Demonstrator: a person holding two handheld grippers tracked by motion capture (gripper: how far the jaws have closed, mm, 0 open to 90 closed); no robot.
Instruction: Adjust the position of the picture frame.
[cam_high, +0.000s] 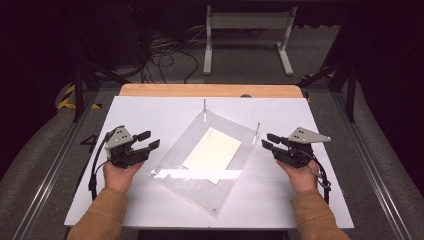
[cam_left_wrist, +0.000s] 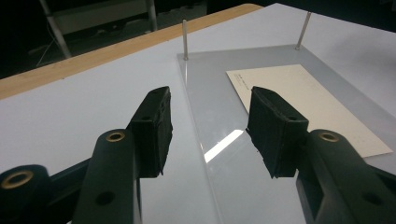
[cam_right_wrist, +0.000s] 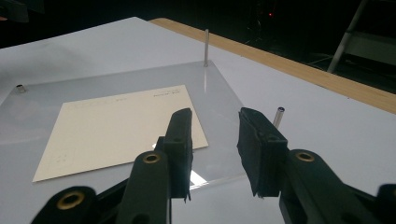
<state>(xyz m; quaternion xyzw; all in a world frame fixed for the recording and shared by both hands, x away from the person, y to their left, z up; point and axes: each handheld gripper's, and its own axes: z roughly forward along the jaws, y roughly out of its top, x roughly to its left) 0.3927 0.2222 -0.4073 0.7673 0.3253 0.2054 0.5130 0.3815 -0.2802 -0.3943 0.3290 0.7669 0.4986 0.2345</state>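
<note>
Clear acrylic plate (cam_high: 202, 167) lies flat mid-surface, turned diagonally: long axis runs from near-right corner toward far-left. Cream card (cam_high: 212, 153) rests on or under the sheet, same diagonal; cannot tell which. Thin metal pins stand upright at the plate's corners, one at the far corner (cam_high: 204, 107), one at the right corner (cam_high: 258, 128); low studs at the other two corners.

Left gripper (cam_high: 148, 139) hovers just off the plate's left edge, jaws spread wide, empty. In the left gripper view the gripper (cam_left_wrist: 210, 135) straddles that edge, white surface (cam_left_wrist: 84, 102) under one jaw, plate under the other. Right gripper (cam_high: 268, 140) sits just beside the right corner pin, jaws moderately open, empty; in the right gripper view (cam_right_wrist: 212, 149) it points across the plate's corner, pin (cam_right_wrist: 278, 116) just behind the right jaw.

Both grippers roughly equally near, flanking the plate from opposite sides. Judgement: a two-handed lift of the plate looks set up; each gripper needs only a short inward move.

Materials: plate glossy, hard, transparent, strong glare streak, likely slippery at the edge. Card matte, thin, faint print. Surface matte white, wooden strip (cam_high: 210, 90) along far edge.
</note>
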